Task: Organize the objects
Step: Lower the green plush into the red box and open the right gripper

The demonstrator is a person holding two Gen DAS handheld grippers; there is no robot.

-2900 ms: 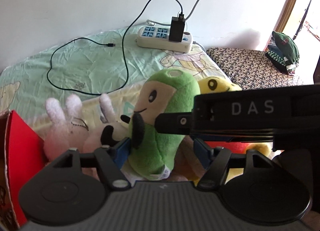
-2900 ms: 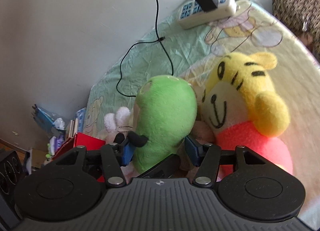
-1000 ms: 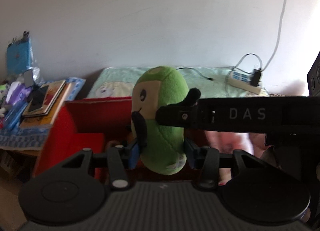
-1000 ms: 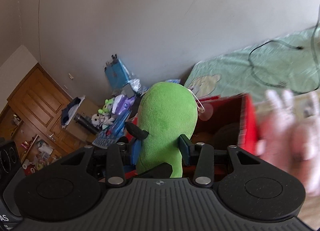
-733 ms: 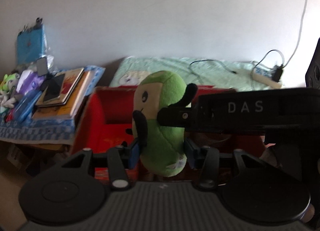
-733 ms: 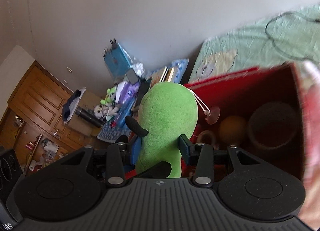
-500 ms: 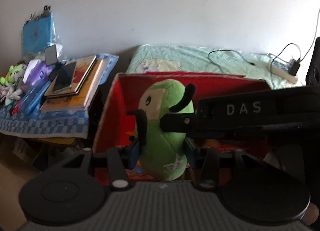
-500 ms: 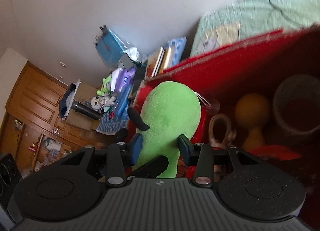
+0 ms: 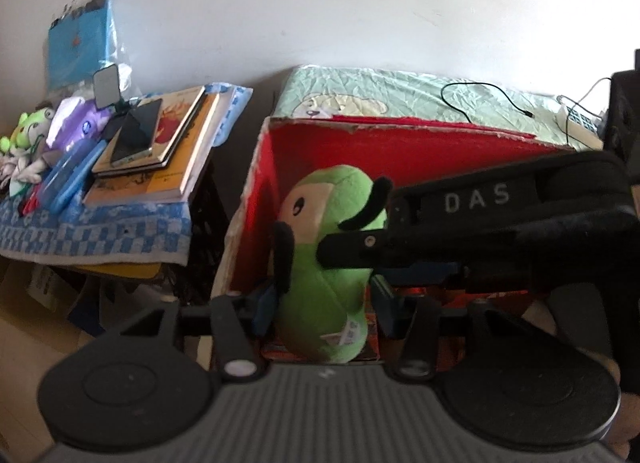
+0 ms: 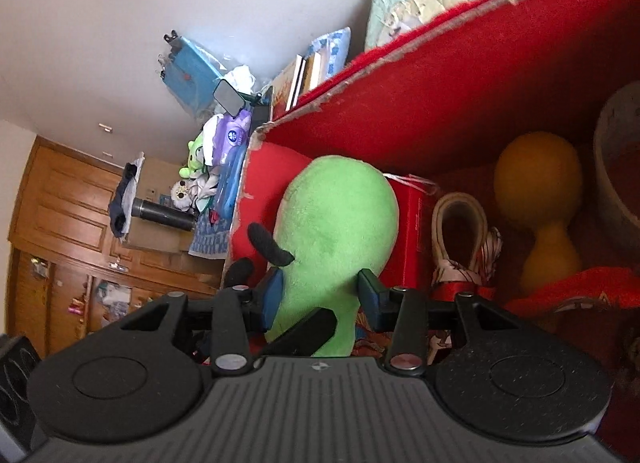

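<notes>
Both grippers clamped on the same green plush toy (image 9: 324, 263): left gripper (image 9: 323, 305) with jaws pressed against its lower sides, right gripper (image 10: 318, 299) doing the same from behind, jaws snug on the body. Toy upright, hanging inside the near-left corner of the red box (image 9: 360, 147), partway below the rim.

Left wrist view only: the toy's face and black arms, the white tag at its bottom, and the right gripper's black body marked DAS crossing in from the right.

Right wrist view only: the plain green back, plus stuff in the box — a small red carton (image 10: 412, 223) just beside the toy, a white loop with patterned fabric (image 10: 460, 239), a yellow dumbbell-shaped toy (image 10: 540, 199), the edge of a round container (image 10: 616, 159) further right.

Past the box on the left: bench with blue checked cloth (image 9: 100, 227), stacked books (image 9: 160, 159), a phone (image 9: 134, 137) on top. Behind the box: bed with pale green sheet (image 9: 400, 91), black cable (image 9: 480, 99), power strip (image 9: 578, 119) at far right.
</notes>
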